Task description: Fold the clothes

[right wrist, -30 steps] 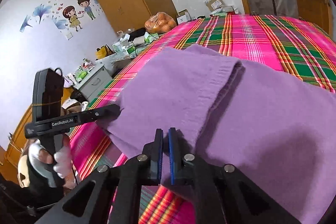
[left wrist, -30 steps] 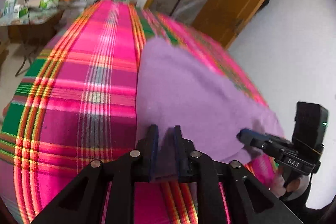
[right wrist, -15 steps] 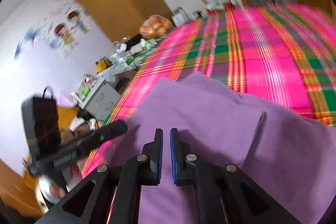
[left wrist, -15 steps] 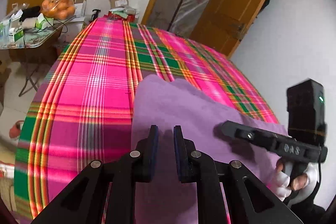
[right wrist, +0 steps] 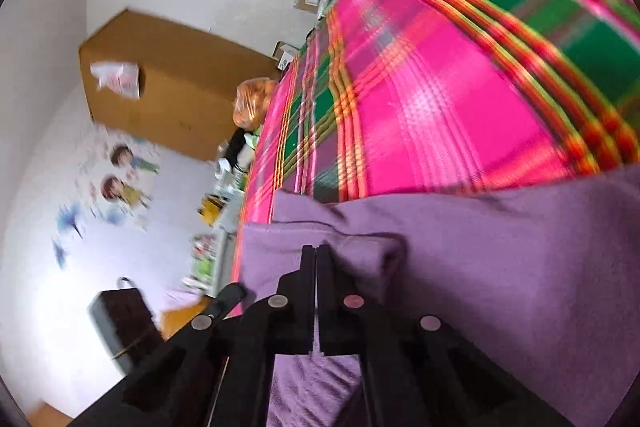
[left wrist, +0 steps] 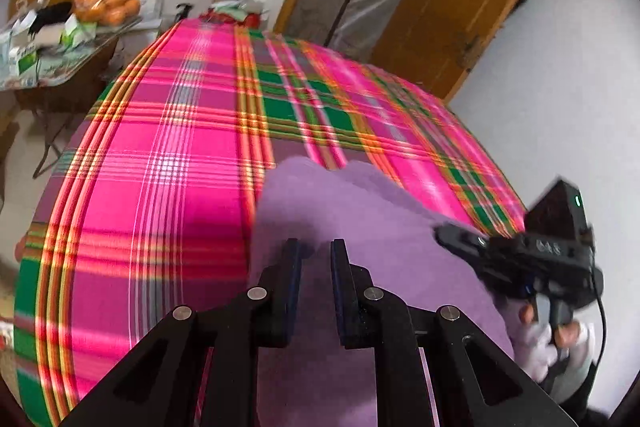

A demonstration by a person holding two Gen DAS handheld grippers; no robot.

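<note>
A purple sweater (left wrist: 360, 219) lies on a bed under a pink and green plaid cover (left wrist: 180, 167), close to the near edge. My left gripper (left wrist: 316, 247) is over the sweater's left part; its jaws stand a little apart with purple cloth filling the gap. In the left wrist view my right gripper (left wrist: 440, 233) rests on the sweater's right side, held by a hand (left wrist: 560, 339). In the right wrist view, which is rolled, my right gripper (right wrist: 316, 249) is shut, and a fold of the sweater (right wrist: 500, 247) bunches at its tips. The left gripper (right wrist: 236, 291) shows at lower left.
A side table with a bag of oranges (left wrist: 108, 1) and boxes stands beyond the bed's left side. A wooden door (left wrist: 460, 7) and a white wall lie to the right. A brown wardrobe (right wrist: 168, 87) and wall stickers (right wrist: 120, 183) show past the bed (right wrist: 420, 107).
Both grippers have drawn back toward the near edge with the sweater, so more plaid cover shows beyond it. The right wrist has rolled and its view now tilts.
</note>
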